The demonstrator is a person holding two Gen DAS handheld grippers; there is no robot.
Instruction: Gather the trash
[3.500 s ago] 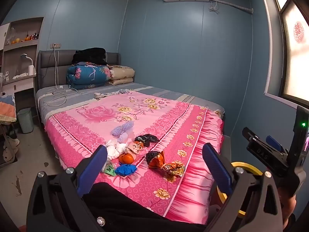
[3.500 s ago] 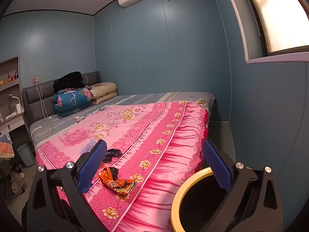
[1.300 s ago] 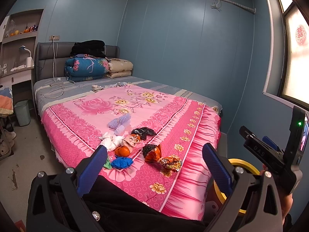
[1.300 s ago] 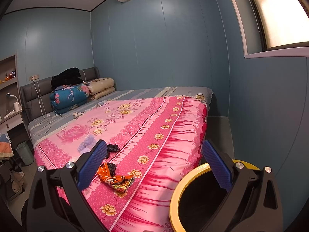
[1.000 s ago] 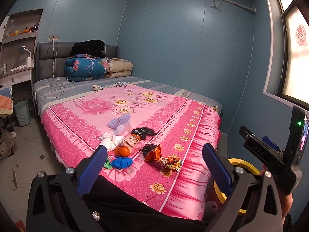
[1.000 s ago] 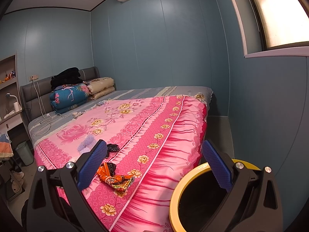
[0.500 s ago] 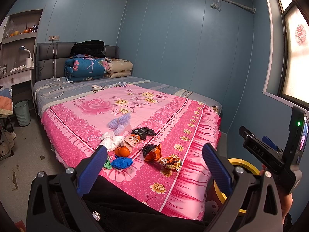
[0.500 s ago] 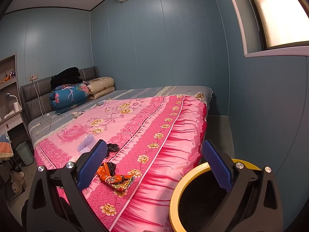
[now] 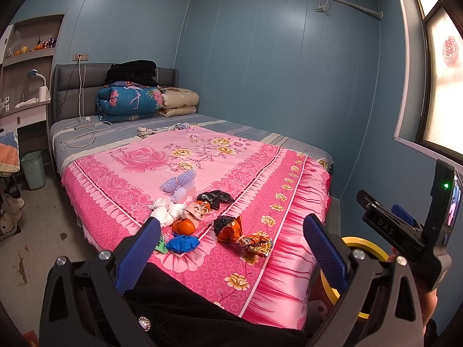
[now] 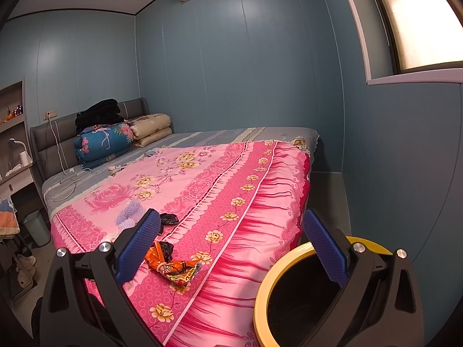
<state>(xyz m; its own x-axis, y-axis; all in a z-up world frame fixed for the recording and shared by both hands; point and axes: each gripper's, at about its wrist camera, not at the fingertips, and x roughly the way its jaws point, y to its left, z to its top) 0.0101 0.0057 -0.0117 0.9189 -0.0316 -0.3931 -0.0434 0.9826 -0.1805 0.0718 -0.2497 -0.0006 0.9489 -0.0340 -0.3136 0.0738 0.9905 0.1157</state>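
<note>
A heap of trash lies near the foot of the pink bedspread (image 9: pixel 139 156): an orange snack wrapper (image 9: pixel 243 232), a black bag (image 9: pixel 215 196), white tissue (image 9: pixel 166 212), an orange fruit (image 9: pixel 183 227), a blue wad (image 9: pixel 183 243) and purple foam nets (image 9: pixel 179 182). My left gripper (image 9: pixel 231 248) hangs open before the heap, well short of it, with nothing between its fingers. My right gripper (image 10: pixel 231 245) is open too, empty, above a yellow-rimmed bin (image 10: pixel 277 277) on the floor beside the bed. The wrapper (image 10: pixel 173 267) shows left of it.
Folded quilts (image 9: pixel 130 101) and pillows sit at the headboard, with cables on the grey sheet. A pale green waste basket (image 9: pixel 34 169) stands on the floor at left by a desk. The blue wall (image 10: pixel 390 173) lies close on the right.
Since 3.5 s ago both views have shifted slightly, with the trash heap and bin rim sitting a little differently. Over the last second nothing visibly moves.
</note>
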